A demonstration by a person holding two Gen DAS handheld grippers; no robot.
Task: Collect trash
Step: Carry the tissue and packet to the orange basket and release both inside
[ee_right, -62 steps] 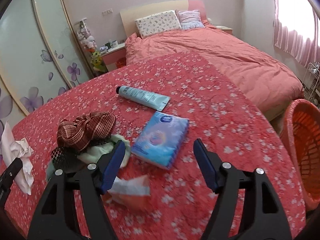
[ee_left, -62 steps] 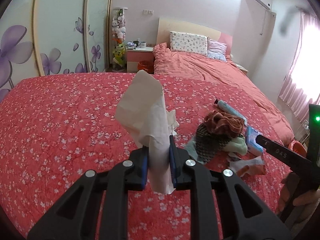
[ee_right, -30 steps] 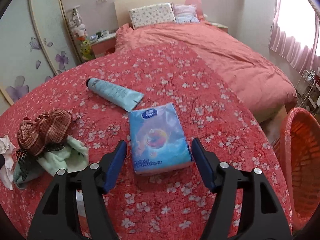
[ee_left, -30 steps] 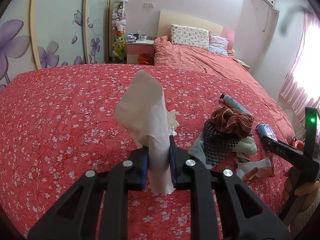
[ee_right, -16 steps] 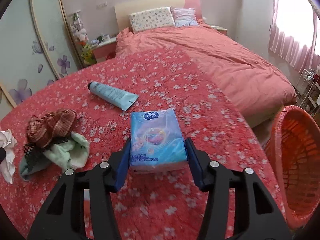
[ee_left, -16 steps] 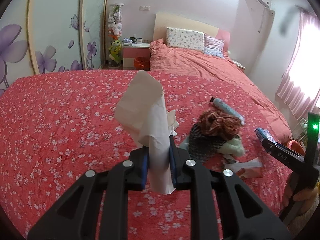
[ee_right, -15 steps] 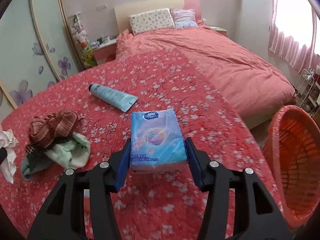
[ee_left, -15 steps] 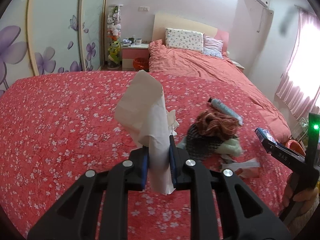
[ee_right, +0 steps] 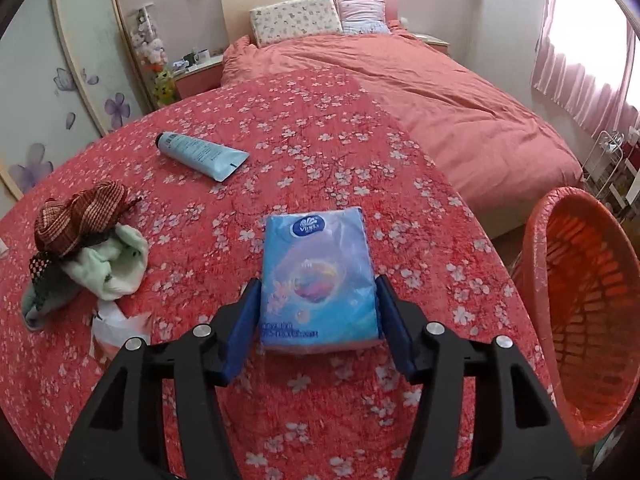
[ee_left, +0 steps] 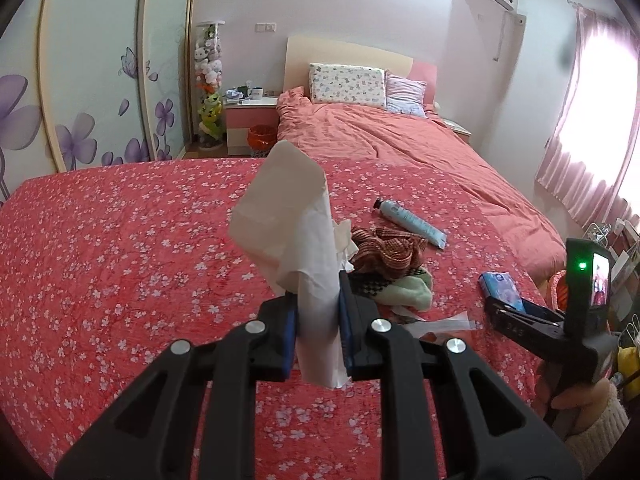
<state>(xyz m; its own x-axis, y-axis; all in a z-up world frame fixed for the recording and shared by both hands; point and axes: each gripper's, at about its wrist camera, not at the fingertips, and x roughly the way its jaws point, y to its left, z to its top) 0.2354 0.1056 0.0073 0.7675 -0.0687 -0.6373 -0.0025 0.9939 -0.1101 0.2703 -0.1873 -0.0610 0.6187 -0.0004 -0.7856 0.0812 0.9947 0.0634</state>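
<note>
tissue pack (ee_right: 318,276) between hand-held gripper (ee_right: 318,320) pads

Both grippers' jaws clamped

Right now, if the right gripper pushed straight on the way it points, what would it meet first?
Probably the floral bedspread itself. The right gripper is shut on the blue tissue pack, and the bedspread ahead looks bare; the blue tube lies off to the left. Depth is uncertain.

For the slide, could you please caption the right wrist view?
Right tool grips a blue tissue pack over the floral bedspread, beside an orange basket.
</note>
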